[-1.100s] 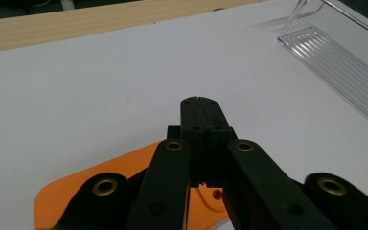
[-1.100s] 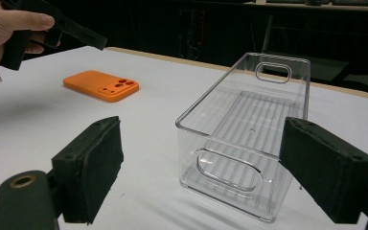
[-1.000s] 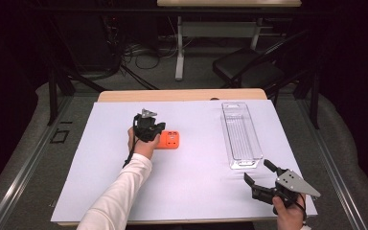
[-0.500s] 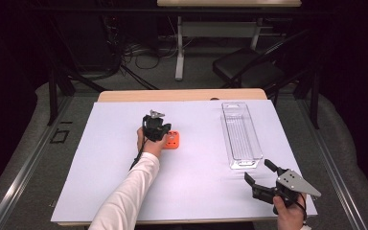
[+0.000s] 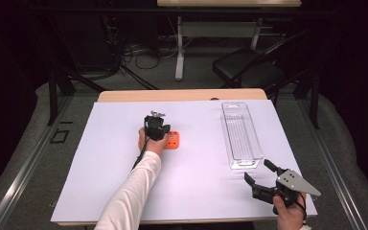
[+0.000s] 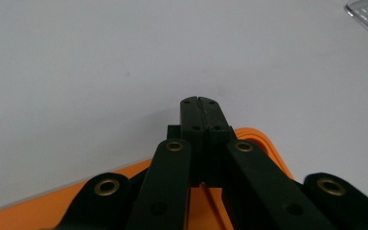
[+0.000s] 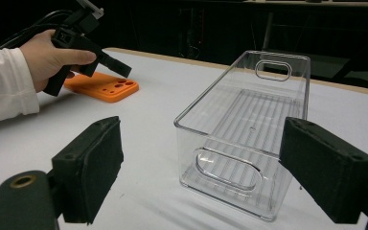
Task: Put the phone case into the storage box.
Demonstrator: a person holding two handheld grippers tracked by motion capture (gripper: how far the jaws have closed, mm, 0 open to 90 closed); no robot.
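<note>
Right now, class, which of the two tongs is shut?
The left tongs, over the orange case: their jaws meet with no gap. The right tongs, near the clear bin, stand wide open.

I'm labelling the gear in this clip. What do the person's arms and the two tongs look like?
Both tongs are black. The left tongs have a cable trailing back along a white long sleeve. The right tongs carry a grey three-cornered plate on top, and their jaws bear broad black foam-like pads. Brass-coloured rivets mark the linkages.
</note>
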